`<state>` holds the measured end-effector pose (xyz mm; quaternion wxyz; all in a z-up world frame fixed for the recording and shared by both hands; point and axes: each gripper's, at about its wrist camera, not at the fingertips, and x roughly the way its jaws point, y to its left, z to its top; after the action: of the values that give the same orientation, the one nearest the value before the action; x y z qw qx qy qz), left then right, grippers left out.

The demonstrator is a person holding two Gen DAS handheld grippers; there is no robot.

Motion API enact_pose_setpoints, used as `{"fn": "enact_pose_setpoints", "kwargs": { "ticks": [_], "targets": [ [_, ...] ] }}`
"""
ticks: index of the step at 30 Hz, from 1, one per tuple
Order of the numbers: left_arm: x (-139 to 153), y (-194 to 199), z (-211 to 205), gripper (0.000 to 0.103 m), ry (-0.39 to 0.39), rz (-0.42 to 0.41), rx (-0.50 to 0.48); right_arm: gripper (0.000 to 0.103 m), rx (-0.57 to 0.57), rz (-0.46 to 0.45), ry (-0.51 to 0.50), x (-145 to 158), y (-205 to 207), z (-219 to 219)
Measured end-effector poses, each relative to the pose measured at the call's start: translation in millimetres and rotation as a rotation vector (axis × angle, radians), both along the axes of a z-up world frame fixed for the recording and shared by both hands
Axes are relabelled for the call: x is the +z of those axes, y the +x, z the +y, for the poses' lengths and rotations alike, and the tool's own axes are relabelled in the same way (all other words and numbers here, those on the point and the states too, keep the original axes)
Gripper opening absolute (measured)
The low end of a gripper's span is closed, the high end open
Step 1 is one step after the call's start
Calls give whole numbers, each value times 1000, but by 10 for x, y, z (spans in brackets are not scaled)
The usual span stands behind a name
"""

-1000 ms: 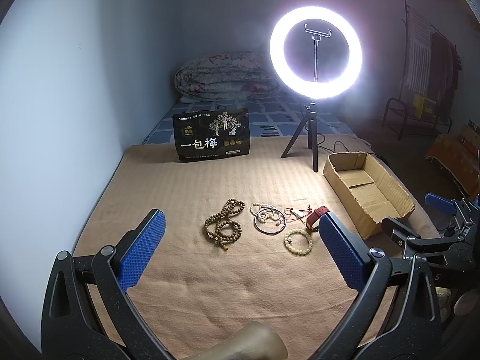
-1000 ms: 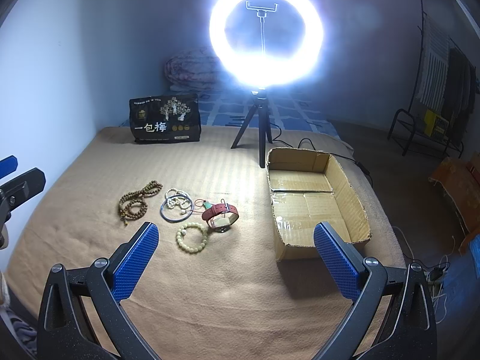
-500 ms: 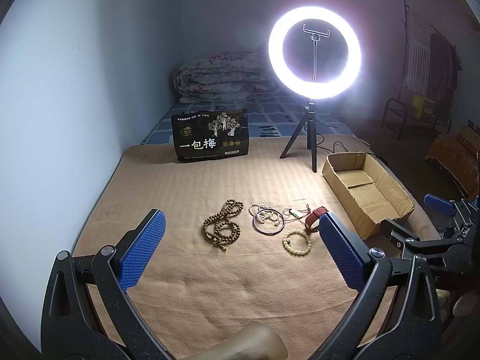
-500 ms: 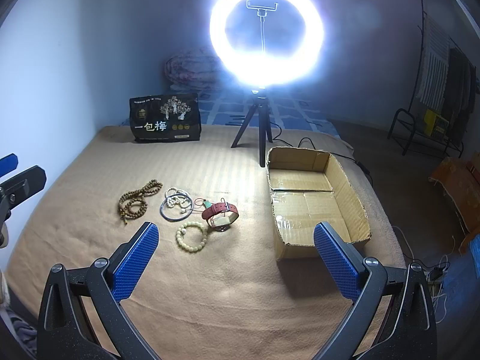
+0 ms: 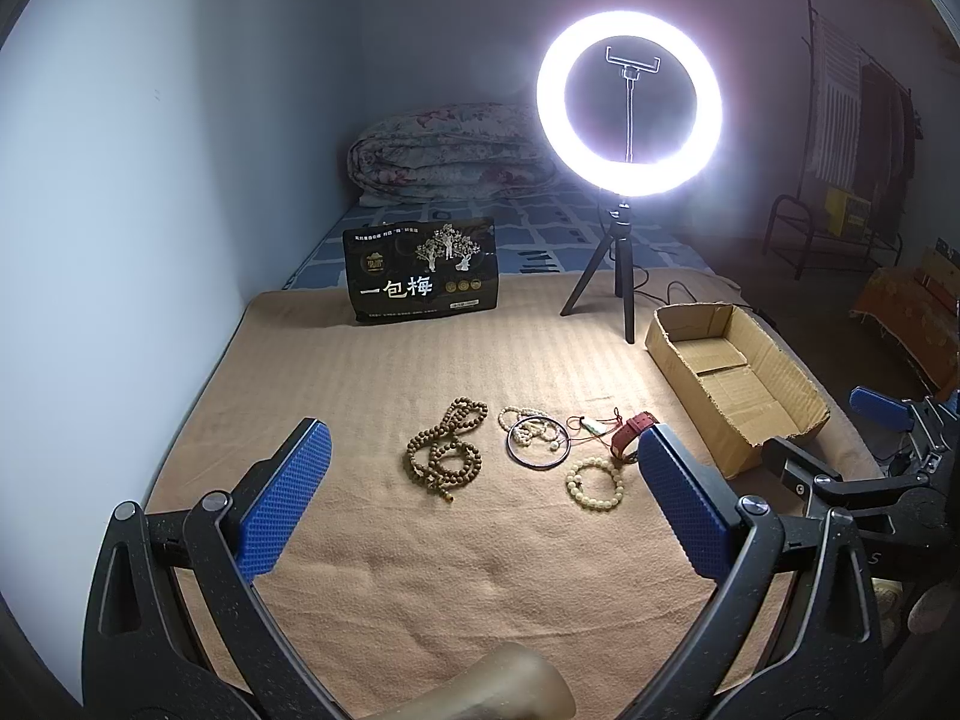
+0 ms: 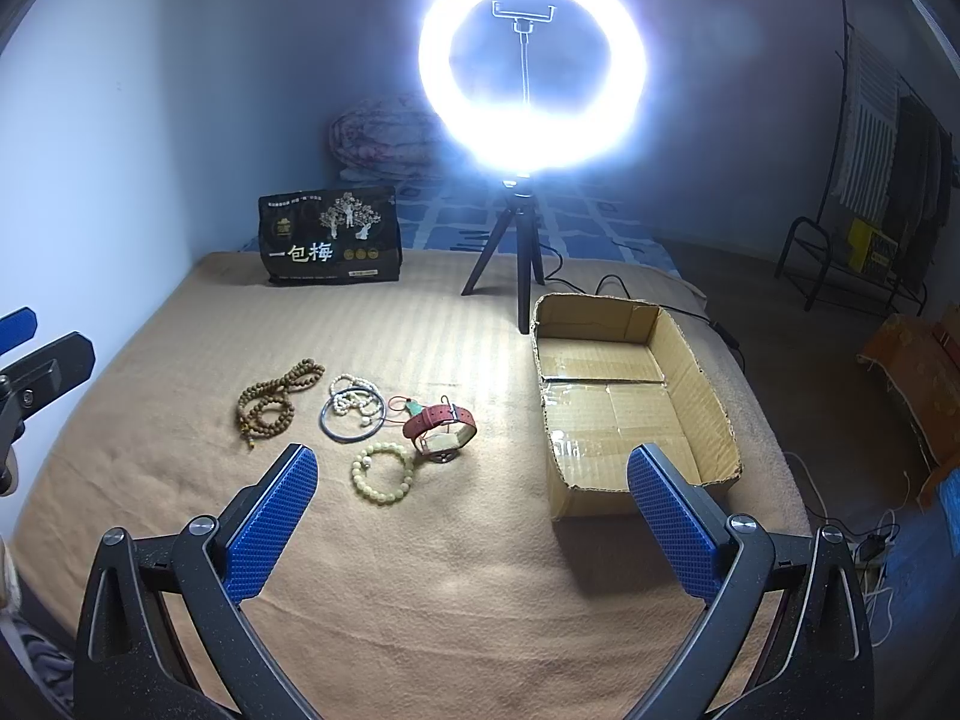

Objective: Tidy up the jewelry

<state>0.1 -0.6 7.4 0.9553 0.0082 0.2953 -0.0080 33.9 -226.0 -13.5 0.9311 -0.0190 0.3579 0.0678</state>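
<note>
Your left gripper [image 5: 480,498] hangs above the tan blanket [image 5: 420,570] with its blue-padded jaws spread wide and nothing between them; your right gripper [image 6: 474,510] is just as wide and just as empty. Both sit back from the work, probably so you can take in the whole spread before committing to a piece.

Ahead of your left gripper, roughly between its fingers, lies the jewelry in a loose cluster. The brown wooden bead strand [image 5: 447,450] is coiled ahead and a little to the left, and the thin metal bangle [image 5: 538,445] ringing a white pearl string [image 5: 528,423] is straight ahead. The pale green bead bracelet [image 5: 594,483] sits nearest your right finger. The red leather-strap watch [image 6: 441,429] and a small green pendant on red cord [image 6: 411,407] lie just beyond it.

Ahead of your right gripper's right finger stands the open, empty cardboard box [image 6: 678,360], close beside the pieces, which suggests it is where they go. Nothing is in it yet, so the sorting has not begun.

Beyond everything stand a lit ring light on a tripod [image 5: 629,108] and a black printed pouch [image 5: 423,277].
</note>
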Motion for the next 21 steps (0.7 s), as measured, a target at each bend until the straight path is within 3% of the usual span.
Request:
{"fn": "enact_pose_setpoints", "kwargs": {
  "ticks": [21],
  "targets": [
    [-5, 1, -19, 103, 4, 6, -1, 103, 1, 4, 0, -20, -5, 2]
  ]
}}
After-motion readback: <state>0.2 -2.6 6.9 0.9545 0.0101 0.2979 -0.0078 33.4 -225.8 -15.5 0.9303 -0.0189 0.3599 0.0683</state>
